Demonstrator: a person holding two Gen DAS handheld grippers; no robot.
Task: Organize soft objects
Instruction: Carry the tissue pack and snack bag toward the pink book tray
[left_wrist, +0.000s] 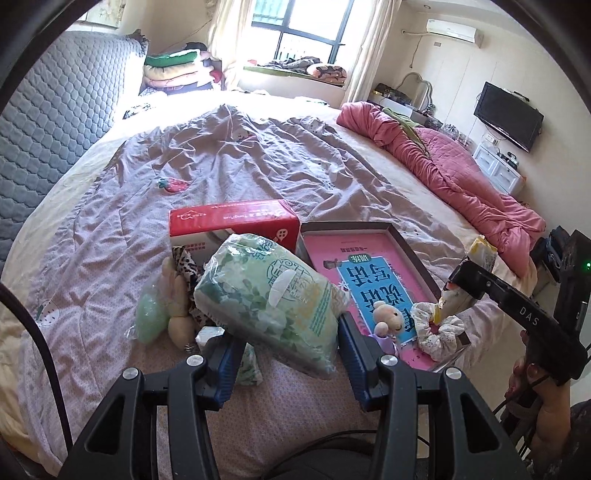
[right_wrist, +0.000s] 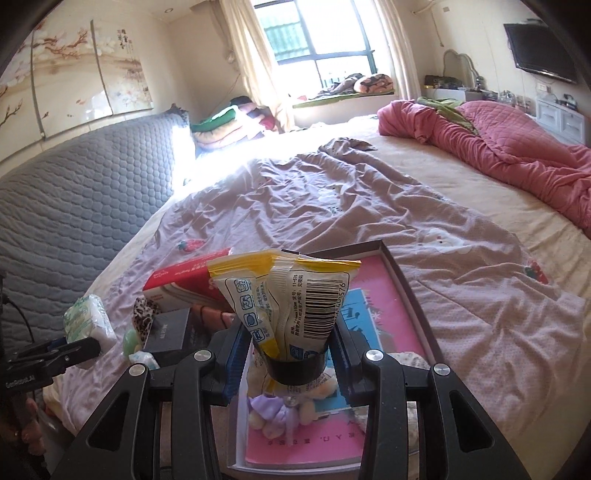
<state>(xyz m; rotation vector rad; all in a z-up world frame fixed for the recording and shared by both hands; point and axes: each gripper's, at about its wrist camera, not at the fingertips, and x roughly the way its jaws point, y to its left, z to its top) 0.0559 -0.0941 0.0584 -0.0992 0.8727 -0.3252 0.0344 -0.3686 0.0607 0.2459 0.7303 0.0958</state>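
1. Bed is the work surface: a soft, wrinkled quilt, so anything set down will tilt. Aim for the flat tray, not the bedding.
2. Shallow tray with the pink-and-blue book cover in it looks like the collection spot. The plush doll and the floral scrunchie already sit at its near end, so the far half is the free space.
3. Left gripper: fingers clamped on the green wipes pack, which is held clear of the bed, over the loose pile beside the red tissue box. The grip is at the pack's lower end and the pack sags, so carry it low and level.
4. Right gripper: fingers pinching the yellow-and-white packet by its bottom end, packet standing upright above the tray's near end.
5. Suggest placing the packet first and keeping the wipes away from the right gripper's path.
6. Release only once each pack rests on the tray; avoid burying the doll.
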